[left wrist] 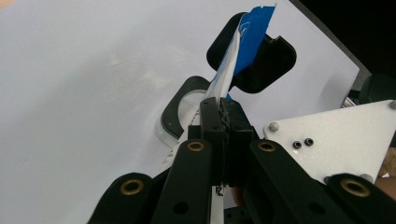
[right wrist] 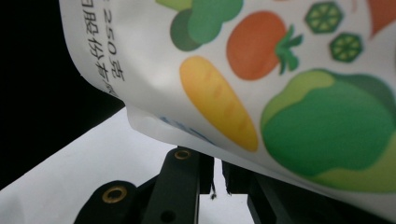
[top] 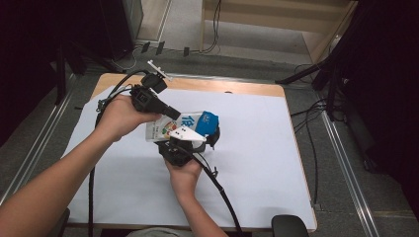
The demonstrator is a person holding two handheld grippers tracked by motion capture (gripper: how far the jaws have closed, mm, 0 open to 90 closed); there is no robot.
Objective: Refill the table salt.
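A white pouch (top: 190,121) printed with vegetables, blue at its far end, hangs above the white table cover (top: 257,168), held between both grippers. My left gripper (top: 174,113) comes in from the upper left and is shut on the pouch's thin edge. In the left gripper view the jaws (left wrist: 223,114) pinch the film, and the pouch (left wrist: 250,35) rises away from them. My right gripper (top: 195,139), with its white plate on top, sits just below the pouch. In the right gripper view its jaws (right wrist: 217,175) stand almost together under the pouch (right wrist: 280,70), whose lower edge runs into them.
Two black rounded pieces (left wrist: 266,60) show beyond the pouch in the left gripper view; what they are is unclear. Cables trail from both grippers across the sheet. The table's wooden far edge (top: 222,86) borders a floor with cables and dark stands.
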